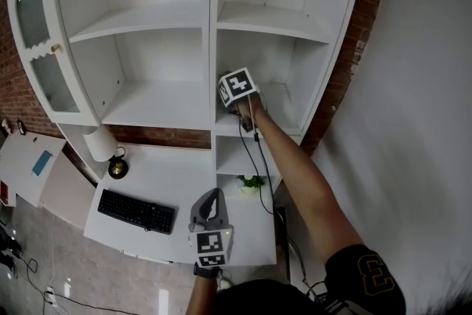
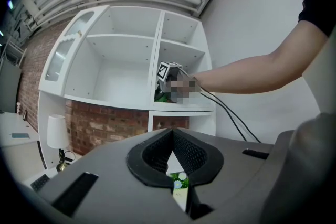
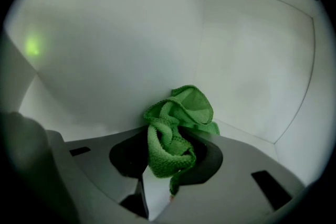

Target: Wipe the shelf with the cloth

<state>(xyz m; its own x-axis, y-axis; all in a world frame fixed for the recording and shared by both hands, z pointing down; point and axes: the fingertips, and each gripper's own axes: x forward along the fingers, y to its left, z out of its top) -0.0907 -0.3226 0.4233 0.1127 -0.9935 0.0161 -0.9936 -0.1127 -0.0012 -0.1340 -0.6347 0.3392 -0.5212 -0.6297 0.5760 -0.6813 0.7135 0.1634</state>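
Right gripper view: the right tool pinches a bunched green cloth inside a white shelf compartment. The left tool, jaws pressed together and empty, hangs over the tabletop.

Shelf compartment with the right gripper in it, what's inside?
The right gripper, jaws shut on a bunched green cloth, with the plain white shelf around it. The spot right under the cloth is covered.
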